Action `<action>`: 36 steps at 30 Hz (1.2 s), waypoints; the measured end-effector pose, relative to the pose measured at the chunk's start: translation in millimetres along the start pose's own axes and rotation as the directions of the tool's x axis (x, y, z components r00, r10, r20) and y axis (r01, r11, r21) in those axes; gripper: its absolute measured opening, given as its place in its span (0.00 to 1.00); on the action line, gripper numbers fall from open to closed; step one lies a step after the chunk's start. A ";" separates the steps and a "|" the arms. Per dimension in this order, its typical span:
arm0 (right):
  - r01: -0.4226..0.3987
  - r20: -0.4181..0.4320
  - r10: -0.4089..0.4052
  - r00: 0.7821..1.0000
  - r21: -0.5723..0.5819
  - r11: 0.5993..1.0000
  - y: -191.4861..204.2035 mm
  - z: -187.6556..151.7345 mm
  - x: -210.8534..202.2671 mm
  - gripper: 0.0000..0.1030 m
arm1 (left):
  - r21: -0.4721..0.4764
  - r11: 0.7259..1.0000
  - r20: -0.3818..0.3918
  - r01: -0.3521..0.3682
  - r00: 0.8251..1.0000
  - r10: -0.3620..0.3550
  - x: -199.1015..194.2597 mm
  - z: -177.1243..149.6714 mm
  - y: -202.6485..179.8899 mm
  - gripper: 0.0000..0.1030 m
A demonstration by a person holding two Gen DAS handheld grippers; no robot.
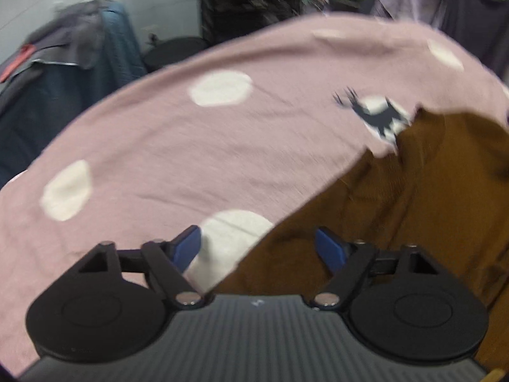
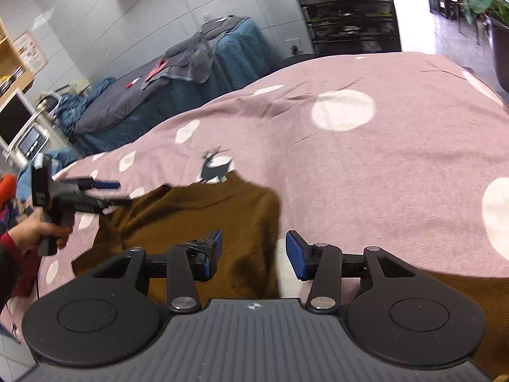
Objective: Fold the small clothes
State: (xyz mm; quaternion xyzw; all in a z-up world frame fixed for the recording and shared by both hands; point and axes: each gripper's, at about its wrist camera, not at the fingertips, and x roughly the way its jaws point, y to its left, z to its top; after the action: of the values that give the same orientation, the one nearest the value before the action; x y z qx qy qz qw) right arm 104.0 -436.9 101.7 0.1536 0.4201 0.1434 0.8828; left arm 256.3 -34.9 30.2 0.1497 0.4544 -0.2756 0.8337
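Spread across nearly everything: a pink blanket [image 2: 366,165] with large white dots, covering the work surface and lightly creased in the middle. Behind it, against the grey wall, a second bed under a blue quilt [image 2: 241,47], grey cloth heaped on top. Further right, a black wire shelf rack [image 2: 350,16].

Lying on the blanket, at its near side: a brown garment [image 2: 203,222], rumpled, collar end pointing away toward a small dark animal print [image 2: 214,167] (a deer, by the antlers) and partly overlapping it. More brown cloth showing at the lower right of the right wrist view, behind the gripper body.

Right gripper [image 2: 253,253] poised over the garment's right edge, jaws spread apart, nothing between the blue pads [image 2: 294,254]. Left gripper [image 1: 257,248] likewise released, jaws wide, hovering where brown cloth meets pink; heavily motion-blurred in its own view. Seen also from the right wrist, held in a hand [image 2: 35,232] at the garment's left side, fingers parted just above the cloth.
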 end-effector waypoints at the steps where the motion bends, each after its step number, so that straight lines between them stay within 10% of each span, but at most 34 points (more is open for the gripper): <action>1: 0.005 0.006 -0.005 1.000 0.016 1.000 -4.0 2.2 1.0 0.79 | 0.017 1.000 0.026 0.006 1.000 -0.006 -2.0 -3.6 -6.5 0.63; 3: -0.011 0.003 0.011 1.000 0.053 0.999 -13.1 7.9 7.5 0.79 | 0.043 0.996 0.053 0.080 0.995 -0.082 -6.5 -5.1 -12.4 0.27; 8: -0.070 -0.013 0.072 0.997 0.110 0.991 -19.1 18.0 33.3 0.79 | 0.087 0.994 0.017 0.071 0.997 -0.073 -7.0 -3.1 -24.0 0.05; 14: -0.046 -0.068 0.044 0.997 -0.020 0.999 4.7 26.8 62.8 0.70 | 0.074 0.997 0.049 -0.022 0.999 0.019 -8.5 11.8 -18.0 0.03; 15: -0.031 -0.088 0.025 0.996 -0.064 0.997 9.8 27.3 67.6 0.62 | 0.074 0.997 0.055 -0.035 0.998 0.031 -8.6 15.5 -18.6 0.03; 17: -0.013 -0.127 -0.004 0.992 -0.132 0.991 15.8 28.0 74.4 0.08 | 0.081 0.995 0.070 -0.057 0.996 0.052 -8.3 23.6 -19.2 0.03; 27: 0.119 0.123 -0.103 0.987 -0.136 0.983 14.3 64.8 40.3 0.06 | -0.105 0.973 0.170 -0.204 0.961 0.220 -3.8 88.8 0.3 0.04; 31: 0.239 0.126 -0.217 0.968 -0.207 0.949 19.4 56.6 59.0 0.08 | -0.090 0.946 0.080 -0.310 0.945 0.317 23.1 92.6 -11.3 0.10; 33: 0.248 0.076 -0.238 0.968 -0.184 0.951 11.9 52.3 68.4 0.08 | -0.100 0.935 0.060 -0.339 0.936 0.346 29.0 88.5 -12.4 0.29; 34: 0.243 0.080 -0.232 0.969 -0.172 0.955 8.9 49.9 69.3 0.11 | -0.111 0.929 0.048 -0.352 0.932 0.359 29.8 86.2 -11.8 0.54; 36: 0.213 0.100 -0.201 0.974 -0.128 0.969 5.9 48.9 61.7 0.31 | -0.126 0.929 0.081 -0.348 0.930 0.359 20.9 78.1 -10.5 0.76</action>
State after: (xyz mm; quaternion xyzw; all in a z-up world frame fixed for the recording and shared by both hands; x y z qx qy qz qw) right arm 179.1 -415.3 90.2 0.0535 0.3843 0.0724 0.9188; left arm 311.9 -89.2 55.0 0.1690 0.3911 -0.1028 0.8988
